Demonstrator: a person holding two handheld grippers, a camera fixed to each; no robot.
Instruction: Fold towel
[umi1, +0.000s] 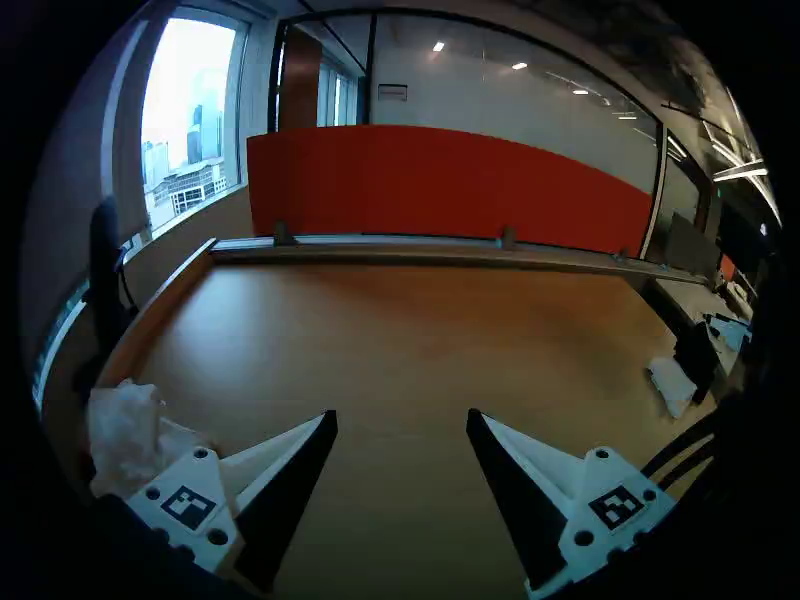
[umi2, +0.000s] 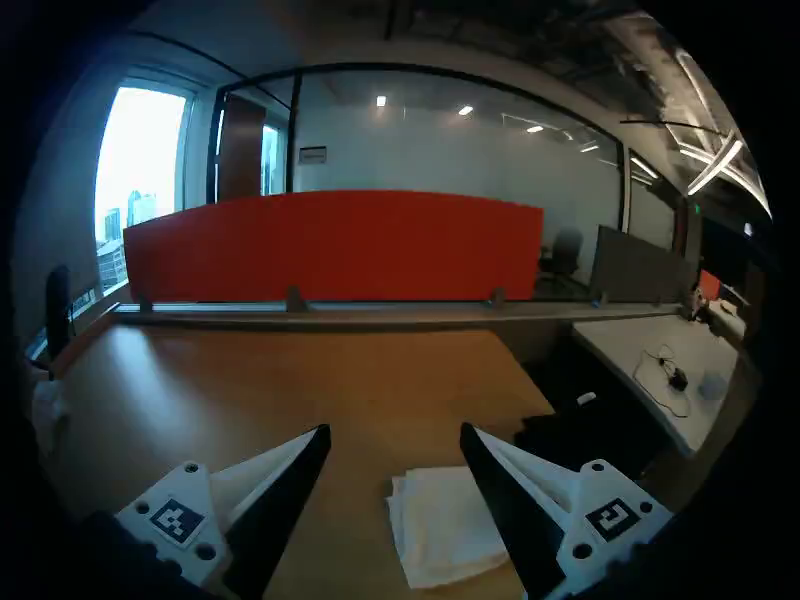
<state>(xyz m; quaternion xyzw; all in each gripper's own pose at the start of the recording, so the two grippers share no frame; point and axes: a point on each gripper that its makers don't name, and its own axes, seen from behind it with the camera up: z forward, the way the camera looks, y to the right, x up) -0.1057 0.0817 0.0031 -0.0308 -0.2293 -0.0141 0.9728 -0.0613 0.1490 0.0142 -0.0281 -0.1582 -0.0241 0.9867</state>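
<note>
Towel (umi2: 440, 520) folded flat below wide right gripper (umi2: 394, 426); left gripper (umi1: 400, 411) wide over desk (umi1: 400, 330)

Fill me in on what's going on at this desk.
A person is working with two handheld grippers over a wooden desk. The left gripper and the right gripper are both open and hold nothing. A white towel lies flat near the desk's right edge, just ahead of the right gripper, and looks folded in layers. A crumpled white bundle sits beside the left gripper, untouched.
</note>
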